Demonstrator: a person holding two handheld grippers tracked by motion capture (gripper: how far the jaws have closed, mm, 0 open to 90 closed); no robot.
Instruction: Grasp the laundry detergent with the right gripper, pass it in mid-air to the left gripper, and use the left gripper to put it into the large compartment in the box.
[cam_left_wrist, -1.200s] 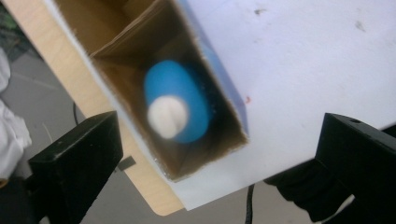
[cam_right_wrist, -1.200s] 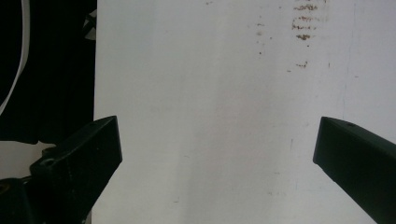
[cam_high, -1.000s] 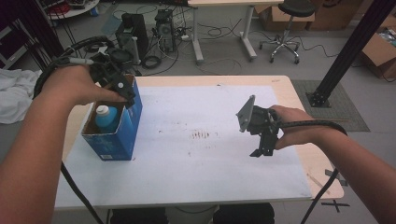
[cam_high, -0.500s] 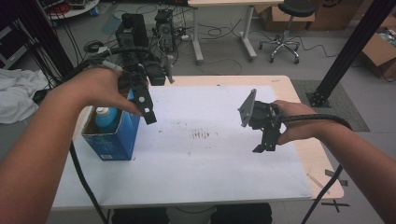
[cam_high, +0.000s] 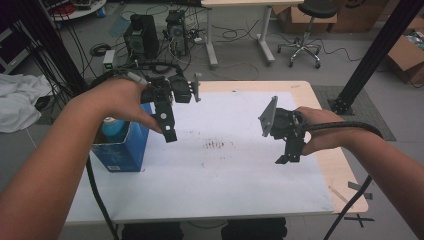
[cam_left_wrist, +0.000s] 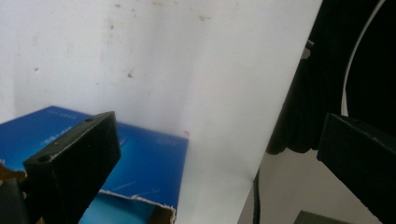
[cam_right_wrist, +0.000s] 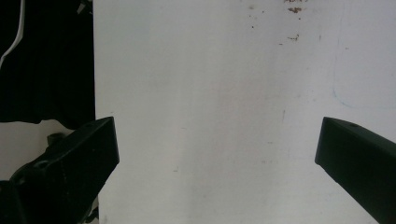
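An open-topped blue carton (cam_high: 122, 150) stands at the left of the white table (cam_high: 225, 190). Inside it is a bottle with a light-blue cap (cam_high: 112, 126). My left gripper (cam_high: 169, 131) hangs over the table just right of the carton, jaws pointing down and empty. In the left gripper view the gripper (cam_left_wrist: 217, 140) is open, with the carton (cam_left_wrist: 144, 163) below at the lower left. My right gripper (cam_high: 289, 154) hovers above the right part of the table. In the right gripper view it (cam_right_wrist: 217, 140) is open over bare white surface.
Dark smudges (cam_high: 215, 145) mark the table's middle. Behind the table on the floor are computer towers (cam_high: 142, 35), cables and a stool (cam_high: 305, 30). A black post (cam_high: 370, 60) rises at the right, and a white cloth (cam_high: 17, 107) lies at the left.
My left gripper has lifted away from the top of the carton and moved right, over the table beside it. The right gripper has hardly shifted.
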